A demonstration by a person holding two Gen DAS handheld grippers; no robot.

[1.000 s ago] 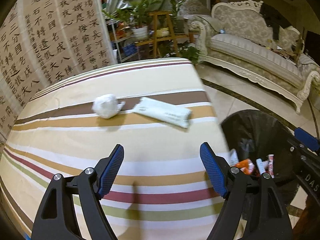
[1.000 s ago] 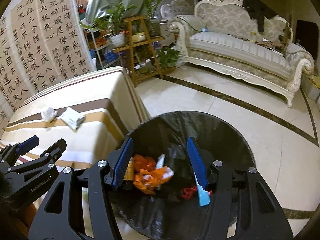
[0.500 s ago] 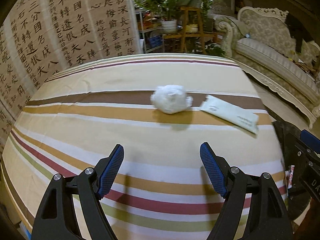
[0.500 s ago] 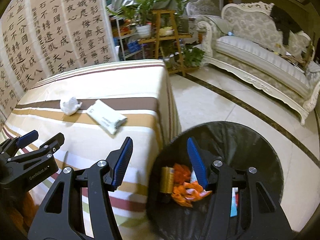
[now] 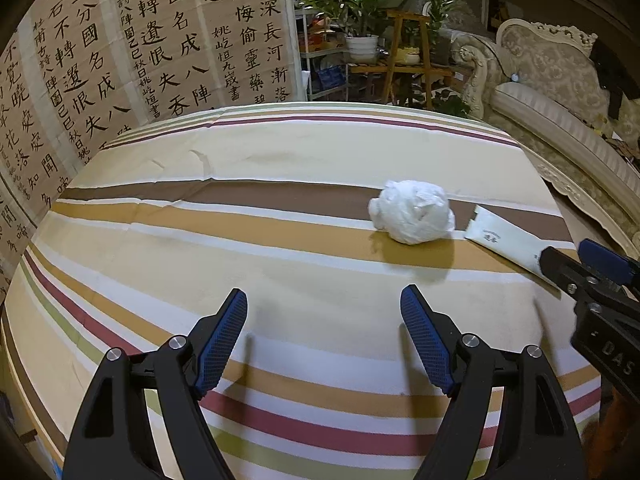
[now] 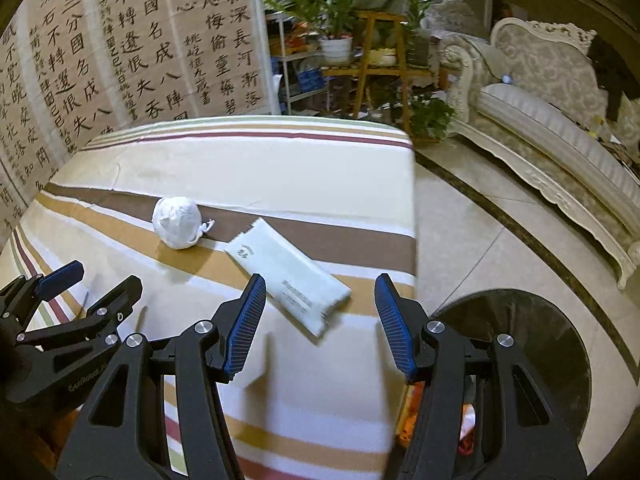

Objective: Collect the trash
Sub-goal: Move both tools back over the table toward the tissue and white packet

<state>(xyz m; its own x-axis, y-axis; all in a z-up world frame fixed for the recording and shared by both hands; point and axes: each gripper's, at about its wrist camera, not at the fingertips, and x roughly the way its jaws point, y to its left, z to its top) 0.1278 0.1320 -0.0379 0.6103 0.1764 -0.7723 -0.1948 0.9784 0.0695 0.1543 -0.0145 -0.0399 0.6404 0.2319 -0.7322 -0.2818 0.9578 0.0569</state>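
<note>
Two pieces of trash lie on the striped tablecloth (image 5: 280,280): a crumpled white paper ball (image 5: 412,216) on the brown and tan stripes, and just beside it, toward the table's right edge, a flat white packet (image 6: 288,272) lying at a slant; from the right wrist view a thin twisted tail of the ball reaches toward the packet's near corner, though whether the two touch is hard to say through the fisheye bend. The left gripper (image 5: 324,336) hangs over the cloth with its blue-padded jaws wide apart and nothing between them, the ball ahead of it and to the right; the right gripper (image 6: 320,320) also stands open and empty, its jaws set less wide, and the lower end of the packet shows in the gap between them, the pads not pressing on it. A black-lined trash bin (image 6: 540,344) stands on the tiled floor beside the table, at the lower right of the right wrist view, with orange scraps (image 6: 412,408) showing in it behind the gripper; a calligraphy screen (image 5: 140,48), potted plants (image 6: 340,12) and a pale carved sofa (image 6: 560,120) stand beyond the table.
</note>
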